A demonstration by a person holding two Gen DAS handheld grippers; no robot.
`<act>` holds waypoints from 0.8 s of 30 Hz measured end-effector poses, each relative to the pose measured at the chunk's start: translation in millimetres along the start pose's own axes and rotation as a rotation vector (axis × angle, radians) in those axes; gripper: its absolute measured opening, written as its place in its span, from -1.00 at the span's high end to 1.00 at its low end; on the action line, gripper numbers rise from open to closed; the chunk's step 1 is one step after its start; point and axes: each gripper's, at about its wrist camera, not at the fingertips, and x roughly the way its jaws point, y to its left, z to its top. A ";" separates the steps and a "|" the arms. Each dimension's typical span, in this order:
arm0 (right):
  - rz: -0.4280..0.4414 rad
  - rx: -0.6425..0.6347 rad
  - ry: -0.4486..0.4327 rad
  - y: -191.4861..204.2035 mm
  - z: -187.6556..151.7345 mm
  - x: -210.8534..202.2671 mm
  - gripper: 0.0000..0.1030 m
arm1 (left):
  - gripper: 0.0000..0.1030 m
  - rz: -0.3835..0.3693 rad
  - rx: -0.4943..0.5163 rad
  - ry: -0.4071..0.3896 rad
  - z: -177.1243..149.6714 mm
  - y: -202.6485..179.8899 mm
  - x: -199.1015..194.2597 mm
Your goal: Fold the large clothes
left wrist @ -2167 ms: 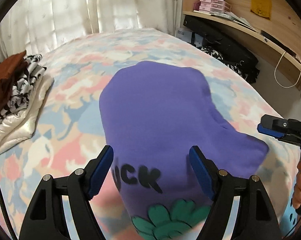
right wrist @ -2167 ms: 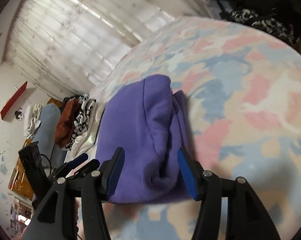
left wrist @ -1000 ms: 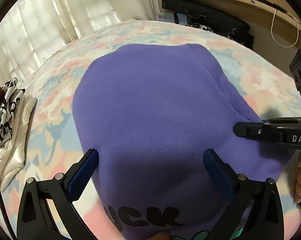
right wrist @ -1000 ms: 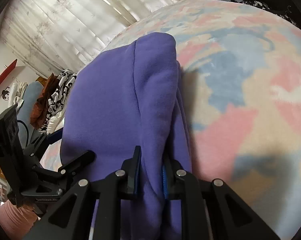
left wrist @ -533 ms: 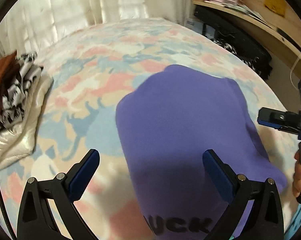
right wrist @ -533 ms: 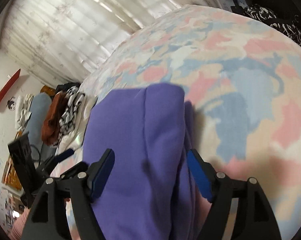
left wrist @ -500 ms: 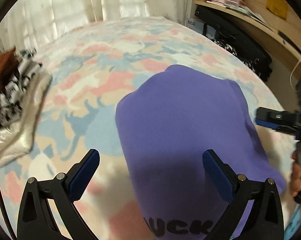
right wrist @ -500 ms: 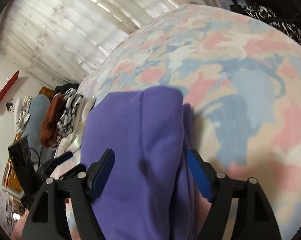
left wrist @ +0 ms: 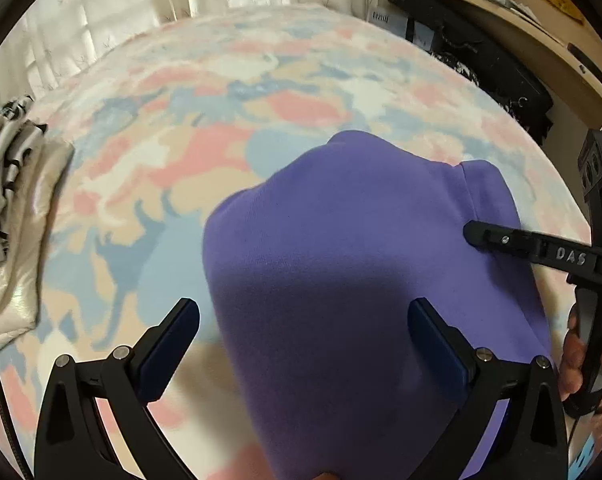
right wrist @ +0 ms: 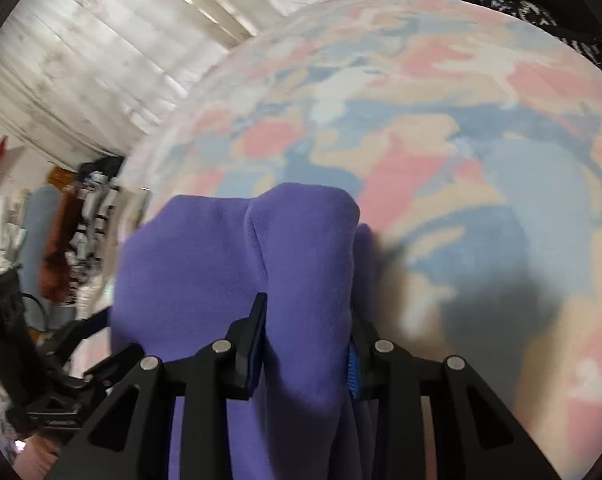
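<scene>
The purple sweatshirt (left wrist: 353, 248) lies folded on my bed, on the pastel camouflage bedspread (left wrist: 229, 92), a rounded bundle with one thick fold standing up along its right edge. No print shows on it now; half a second ago the black letters "UCK" sat at the bottom of my left wrist view. The only writing I can read is "DAS" in white on the side of my right gripper (right wrist: 307, 346), seen from the left camera. That gripper is clamped on the thick fold (right wrist: 309, 272), its blue pads pressed into the cloth on both sides; half a second ago its fingers stood wide apart over the same fold. My left gripper (left wrist: 303, 328) is spread wide and grips nothing, its fingers either side of the sweatshirt's near end. Off to the left sits a pile of folded clothes (left wrist: 9, 184), cream and black-and-white. Beyond the bed are white curtains (left wrist: 141, 4) and a wooden shelf (left wrist: 513, 12) with pink boxes
</scene>
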 end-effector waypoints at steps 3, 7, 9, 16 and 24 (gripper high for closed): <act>-0.038 0.004 0.004 -7.8 0.8 13.3 0.36 | -0.99 -0.047 -0.048 0.020 1.1 5.6 10.8; -0.003 0.048 0.013 -18.6 1.2 17.9 0.32 | -0.99 -0.119 -0.117 0.036 -2.2 17.5 14.4; 0.007 0.048 0.018 -18.3 0.9 15.4 0.30 | -0.99 -0.113 -0.114 0.019 -3.7 16.4 9.4; -0.014 0.035 0.024 -3.7 -3.3 -13.8 -0.09 | -0.99 -0.027 -0.099 -0.062 -14.0 8.7 -23.5; 0.043 -0.039 -0.013 19.0 -27.0 -74.3 -0.41 | -0.99 0.026 -0.054 -0.106 -41.6 -3.1 -71.0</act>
